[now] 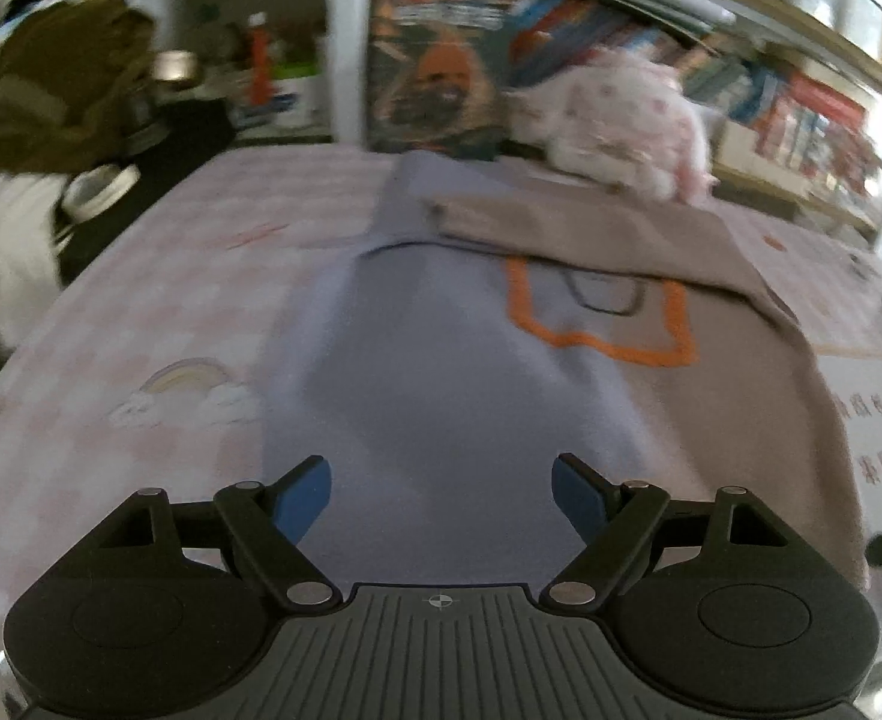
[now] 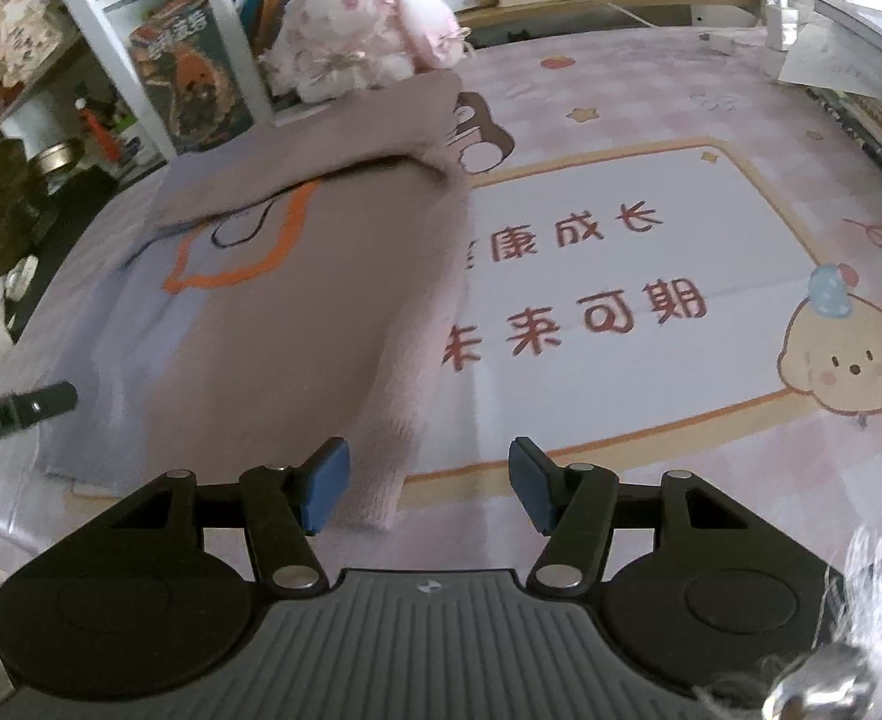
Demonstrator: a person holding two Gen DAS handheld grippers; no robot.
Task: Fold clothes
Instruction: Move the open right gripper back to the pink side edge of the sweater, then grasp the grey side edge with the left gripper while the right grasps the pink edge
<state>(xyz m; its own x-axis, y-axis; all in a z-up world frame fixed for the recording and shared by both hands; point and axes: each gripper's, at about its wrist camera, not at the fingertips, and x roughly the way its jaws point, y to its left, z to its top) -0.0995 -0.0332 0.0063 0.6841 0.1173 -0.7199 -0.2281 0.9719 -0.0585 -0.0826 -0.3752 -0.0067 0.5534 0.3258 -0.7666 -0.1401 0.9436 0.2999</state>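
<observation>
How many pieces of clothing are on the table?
2: a lavender-and-brown sweater spread flat in front of the claws, and a bundled pink garment behind it by the shelves. Others may be hidden.

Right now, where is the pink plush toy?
In the right wrist view the plush toy sits at the table's far edge, upper left, behind the sweater and beside the orange book.

Left wrist view smeared throughout: shelf books (image 1: pixel 801 114) unreadable. Sweater's (image 2: pixel 273 324) orange print (image 2: pixel 243 240) partly hidden under a folded sleeve (image 2: pixel 345 132). Left gripper (image 2: pixel 27 411) cut off at left edge.
</observation>
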